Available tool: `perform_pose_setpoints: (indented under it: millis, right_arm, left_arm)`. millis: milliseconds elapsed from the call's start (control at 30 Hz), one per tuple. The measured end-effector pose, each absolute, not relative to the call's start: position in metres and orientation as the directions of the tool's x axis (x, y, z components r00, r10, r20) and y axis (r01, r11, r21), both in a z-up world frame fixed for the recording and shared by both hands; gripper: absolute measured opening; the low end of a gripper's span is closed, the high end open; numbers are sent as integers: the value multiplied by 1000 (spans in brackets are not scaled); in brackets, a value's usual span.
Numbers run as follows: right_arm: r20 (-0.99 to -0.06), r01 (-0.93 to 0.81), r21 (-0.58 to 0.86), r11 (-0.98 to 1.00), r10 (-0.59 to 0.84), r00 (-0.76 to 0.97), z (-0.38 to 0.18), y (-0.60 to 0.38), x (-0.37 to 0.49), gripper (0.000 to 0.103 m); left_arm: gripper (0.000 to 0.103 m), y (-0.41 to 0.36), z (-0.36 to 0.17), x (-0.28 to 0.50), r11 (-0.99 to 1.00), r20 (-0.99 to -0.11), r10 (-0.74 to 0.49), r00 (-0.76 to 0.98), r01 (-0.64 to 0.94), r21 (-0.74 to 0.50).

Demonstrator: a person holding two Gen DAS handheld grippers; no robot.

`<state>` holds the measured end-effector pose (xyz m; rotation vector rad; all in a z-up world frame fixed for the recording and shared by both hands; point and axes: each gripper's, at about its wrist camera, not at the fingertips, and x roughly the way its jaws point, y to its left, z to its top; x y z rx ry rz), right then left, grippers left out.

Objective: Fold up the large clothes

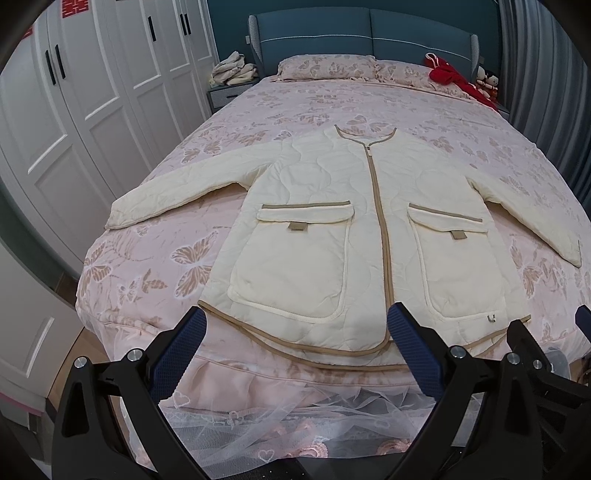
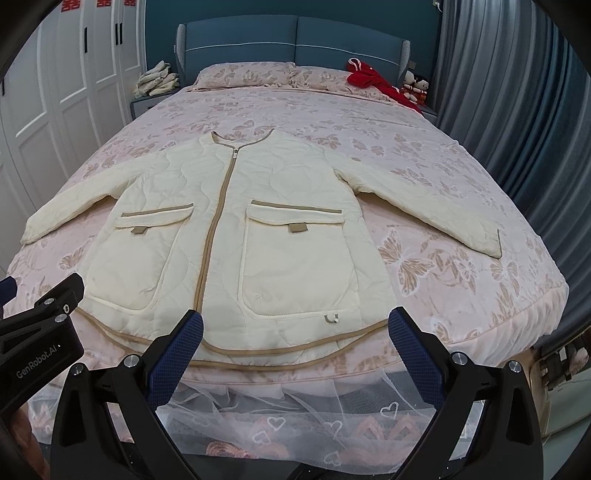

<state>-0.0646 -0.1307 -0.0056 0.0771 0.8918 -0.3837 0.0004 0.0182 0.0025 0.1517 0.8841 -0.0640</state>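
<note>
Cream jacket (image 1: 332, 229) flat on the bed (image 1: 147, 266), front up, sleeves spread. Left gripper (image 1: 297, 345) and right gripper (image 2: 295, 343) wide apart, empty, near the hem. Best pinch each sleeve cuff, fold inward evenly.

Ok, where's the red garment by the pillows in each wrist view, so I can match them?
Left wrist: red garment upper right, on the right-hand pillow by the blue headboard.
Right wrist: red garment upper right of centre, same pillow.
Shared landmark: the cream jacket's zipper.
</note>
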Motion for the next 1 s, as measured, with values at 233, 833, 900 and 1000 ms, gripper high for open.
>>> perform_pose_setpoints:
  millis: [233, 833, 900, 1000]
  right_arm:
    - [-773, 356, -91, 930, -291, 564, -6, -130, -65, 98]
    - [-782, 357, -81, 931, -281, 556, -12, -128, -63, 98]
    - [-785, 356, -78, 931, -278, 554, -13, -130, -62, 98]
    - [-792, 359, -65, 931, -267, 550, -18, -134, -59, 98]
  left_arm:
    - [96, 18, 0, 0, 987, -775, 10, 632, 119, 110]
    - [96, 20, -8, -1, 986, -784, 17, 620, 119, 115]
    - [96, 19, -11, 2, 986, -788, 19, 615, 121, 119]
    - [96, 19, -14, 6, 986, -794, 27, 607, 113, 120]
